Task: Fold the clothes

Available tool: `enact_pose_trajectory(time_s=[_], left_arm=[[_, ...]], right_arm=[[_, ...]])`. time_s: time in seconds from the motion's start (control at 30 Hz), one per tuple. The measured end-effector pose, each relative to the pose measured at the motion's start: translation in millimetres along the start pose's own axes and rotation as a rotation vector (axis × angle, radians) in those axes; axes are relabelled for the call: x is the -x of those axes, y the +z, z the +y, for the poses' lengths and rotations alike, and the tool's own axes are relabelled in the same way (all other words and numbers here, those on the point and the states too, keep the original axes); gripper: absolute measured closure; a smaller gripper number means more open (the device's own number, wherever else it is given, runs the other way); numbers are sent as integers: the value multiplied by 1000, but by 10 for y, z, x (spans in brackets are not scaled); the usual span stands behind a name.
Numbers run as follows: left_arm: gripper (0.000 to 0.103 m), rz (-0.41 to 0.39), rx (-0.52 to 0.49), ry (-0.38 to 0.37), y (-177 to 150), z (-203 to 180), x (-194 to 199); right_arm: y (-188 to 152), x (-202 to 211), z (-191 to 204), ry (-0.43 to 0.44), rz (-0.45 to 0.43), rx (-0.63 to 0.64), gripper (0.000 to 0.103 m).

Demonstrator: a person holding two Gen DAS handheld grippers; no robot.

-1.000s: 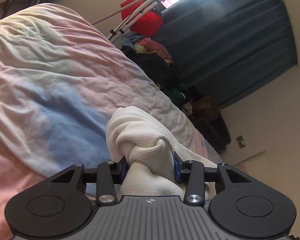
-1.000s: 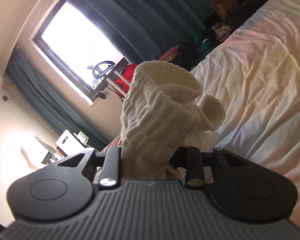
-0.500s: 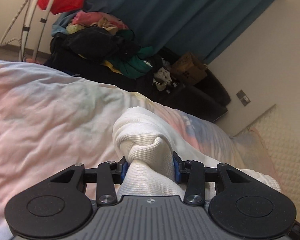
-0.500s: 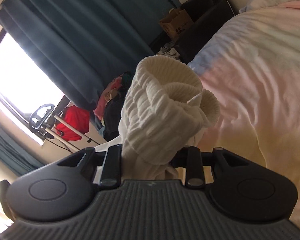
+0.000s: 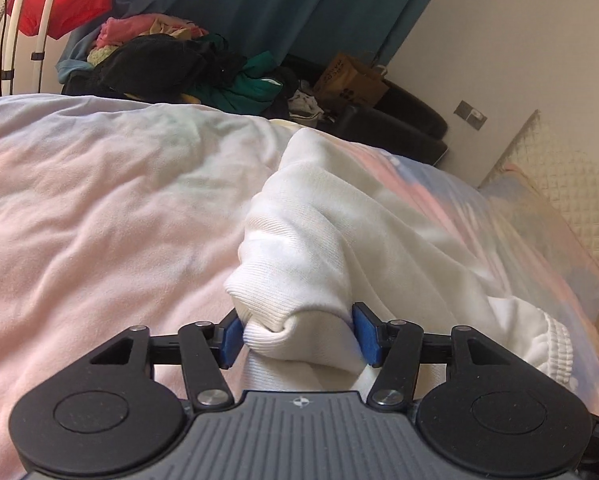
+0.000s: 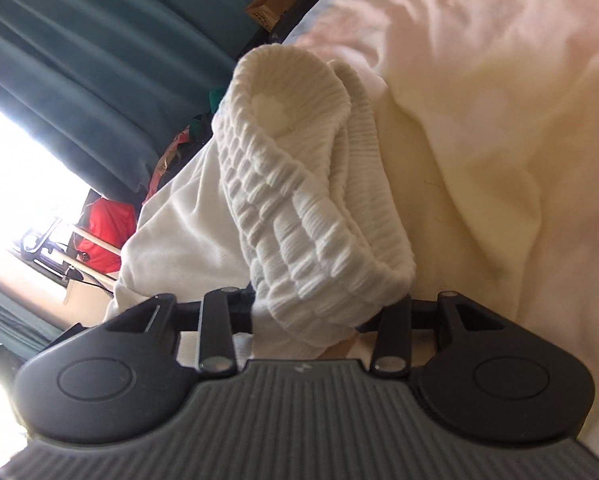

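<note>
A white garment (image 5: 319, 240) lies bunched on the pastel pink and blue bed cover (image 5: 99, 200). A fold of it sits between the blue pads of my left gripper (image 5: 298, 338), whose jaws are opening; the fold looks slack. In the right wrist view the garment's ribbed elastic waistband (image 6: 299, 200) rests on the bed cover (image 6: 499, 120) and runs back between the fingers of my right gripper (image 6: 319, 312). Those jaws are opening too, and a gap shows beside the right-hand finger. The cloth hides the right gripper's pads.
Beyond the bed's far edge is a heap of mixed clothes (image 5: 171, 64), a red bag on a white frame (image 5: 59, 0), a brown paper bag (image 5: 351, 84) and a dark low seat (image 5: 399, 128). Teal curtains (image 5: 259, 0) hang behind. A quilted headboard (image 5: 571, 200) stands at right.
Both grippers came down to the bed with the white garment, which now rests on the cover. Both pairs of jaws stand wider than before, and the pinched cloth has loosened.
</note>
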State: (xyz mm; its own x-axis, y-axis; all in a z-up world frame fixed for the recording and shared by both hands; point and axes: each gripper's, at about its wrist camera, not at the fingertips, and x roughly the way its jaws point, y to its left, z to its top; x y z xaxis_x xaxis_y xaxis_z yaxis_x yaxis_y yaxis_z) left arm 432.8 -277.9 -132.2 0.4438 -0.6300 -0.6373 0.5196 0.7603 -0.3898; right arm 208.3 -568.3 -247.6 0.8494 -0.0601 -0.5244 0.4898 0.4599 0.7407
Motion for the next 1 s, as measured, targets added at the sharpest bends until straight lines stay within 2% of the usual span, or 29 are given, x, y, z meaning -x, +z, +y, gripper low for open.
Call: enact_pose_trajectory(time_s=[0.03,0.1,0.2,0.33,0.43,0.5,0.57,0.67,0.73,0.77,0.8,0.9,1.0], left_arm=[[41,23,-15,14,35,-39,70],[40,7,-83,63,125,-178,354],[32,-33,-134,69,226,-393,930],[29,-117,-188,66,307,-779,1902],[20,-198,-224,53,297,-1076,2592],[7,-257,-245,52,233,-1283,3064],[2,-299,-267,50,147,-1421,3437],[0,-341,-310,66,-60,-1624,3965],[0,-361,-330,75,-198,-1720,4236],[0,-369,-337,81,-270,-1752,4340],[0,-378,-343,92,-360,-1789,4448],[0,-405,-377,125,-634,-1899,4718],[0,-454,-478,175,-981,-2046,4887]], right_arm=[[33,49,60,-35,20,-15,58],[113,223,251,-86,59,-6,57],[197,632,586,-91,77,49,58],[213,1386,1193,-28,14,167,58],[181,1976,1657,5,-44,279,58],[134,2324,1903,20,-72,340,58],[96,2655,2114,23,-105,394,58],[-86,3056,2307,24,-137,470,57],[-218,3292,2389,34,-153,516,37],[-299,3400,2423,38,-168,541,17],[-379,3495,2442,41,-184,565,9],[-603,3743,2469,48,-227,628,6],[-817,3891,2418,47,-257,650,6]])
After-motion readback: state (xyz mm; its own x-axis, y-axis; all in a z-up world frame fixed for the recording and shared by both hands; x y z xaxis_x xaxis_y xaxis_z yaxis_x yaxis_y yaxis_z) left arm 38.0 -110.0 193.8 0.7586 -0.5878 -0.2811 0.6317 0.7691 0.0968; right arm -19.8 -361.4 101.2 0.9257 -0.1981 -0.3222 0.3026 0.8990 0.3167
